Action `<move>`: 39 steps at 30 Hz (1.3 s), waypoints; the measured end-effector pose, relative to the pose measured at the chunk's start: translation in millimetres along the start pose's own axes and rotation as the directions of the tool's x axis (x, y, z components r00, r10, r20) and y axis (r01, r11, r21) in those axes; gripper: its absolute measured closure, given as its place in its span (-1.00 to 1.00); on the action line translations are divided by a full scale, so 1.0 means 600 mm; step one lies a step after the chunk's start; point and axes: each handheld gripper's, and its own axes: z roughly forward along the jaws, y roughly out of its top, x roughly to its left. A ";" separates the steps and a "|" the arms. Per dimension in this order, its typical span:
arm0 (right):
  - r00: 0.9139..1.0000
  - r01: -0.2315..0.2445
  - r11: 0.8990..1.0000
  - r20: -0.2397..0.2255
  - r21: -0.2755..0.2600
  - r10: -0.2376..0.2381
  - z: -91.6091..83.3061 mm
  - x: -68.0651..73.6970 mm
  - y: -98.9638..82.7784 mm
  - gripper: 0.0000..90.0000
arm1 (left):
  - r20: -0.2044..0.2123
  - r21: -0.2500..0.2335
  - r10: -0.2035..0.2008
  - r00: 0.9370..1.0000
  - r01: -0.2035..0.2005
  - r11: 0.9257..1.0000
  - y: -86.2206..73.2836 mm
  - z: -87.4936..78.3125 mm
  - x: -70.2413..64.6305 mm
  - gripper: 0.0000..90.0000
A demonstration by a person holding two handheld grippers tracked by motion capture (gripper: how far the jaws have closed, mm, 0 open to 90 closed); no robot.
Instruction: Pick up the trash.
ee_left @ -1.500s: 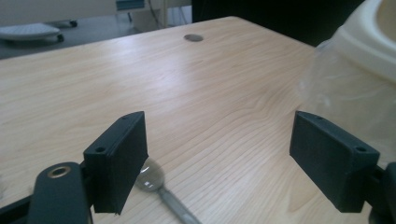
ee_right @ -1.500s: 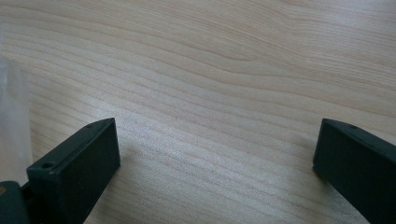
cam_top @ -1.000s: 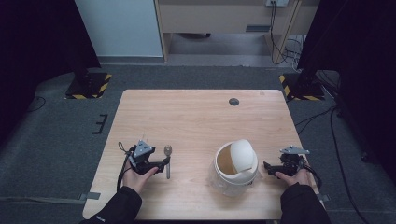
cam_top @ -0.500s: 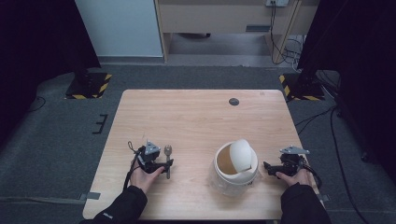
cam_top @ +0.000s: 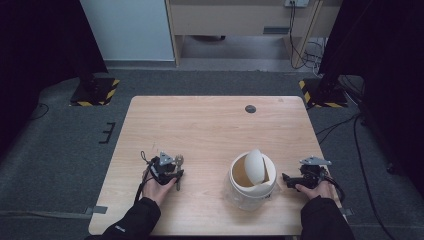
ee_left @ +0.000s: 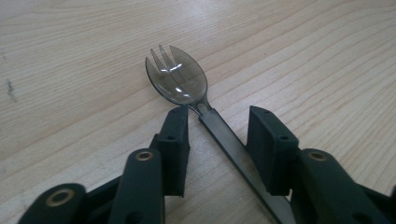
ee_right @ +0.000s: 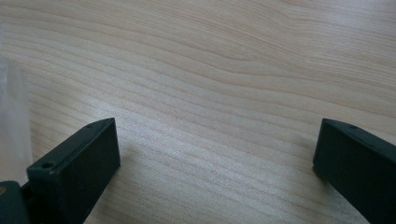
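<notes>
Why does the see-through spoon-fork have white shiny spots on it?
Left gripper view: room light glints off the spork's glossy bowl, and the near tool parts look slightly soft. High view: the spork is too small for any glint.

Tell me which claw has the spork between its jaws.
The left claw: its open jaws straddle the spork handle. The right claw brackets bare table.
</notes>
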 end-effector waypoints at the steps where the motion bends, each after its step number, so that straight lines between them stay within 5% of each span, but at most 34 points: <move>1: 1.000 0.000 1.000 0.000 0.000 0.000 0.000 0.000 0.000 -0.98 | -0.002 0.001 0.003 1.000 -0.003 1.000 0.000 0.000 0.001 0.40; 10: 1.000 -0.003 1.000 -0.002 -0.003 0.003 -0.001 0.000 0.000 -0.95 | -0.008 0.007 0.011 1.000 -0.011 1.000 0.001 -0.002 0.011 0.73; 16: 1.000 -0.007 1.000 0.003 -0.018 0.007 -0.003 -0.001 -0.001 -0.83 | 0.017 0.008 -0.009 1.000 0.008 1.000 0.003 -0.006 0.013 0.77; 24: 1.000 -0.024 1.000 -0.018 -0.015 0.024 -0.012 -0.006 0.003 -0.51 | 0.041 -0.120 0.004 0.999 0.001 0.993 0.023 -0.039 0.008 0.77; 27: 0.999 -0.030 0.999 -0.029 -0.019 0.030 -0.016 -0.007 0.006 -0.43 | 0.045 -0.191 0.007 0.999 0.002 0.982 0.032 -0.059 0.009 0.77; 31: 0.998 -0.058 0.996 -0.039 -0.065 0.056 -0.027 -0.006 0.014 -0.31 | 0.064 -0.286 -0.007 0.998 0.025 0.958 0.041 -0.092 0.014 0.77; 35: 0.996 -0.083 0.987 -0.051 -0.135 0.077 -0.044 -0.003 0.028 -0.26 | 0.077 -0.370 -0.006 0.997 0.034 0.929 0.047 -0.123 0.015 0.77; 39: 0.992 -0.119 0.962 -0.071 -0.244 0.104 -0.069 0.004 0.051 -0.21 | 0.090 -0.451 0.007 0.996 0.034 0.892 0.055 -0.152 0.013 0.77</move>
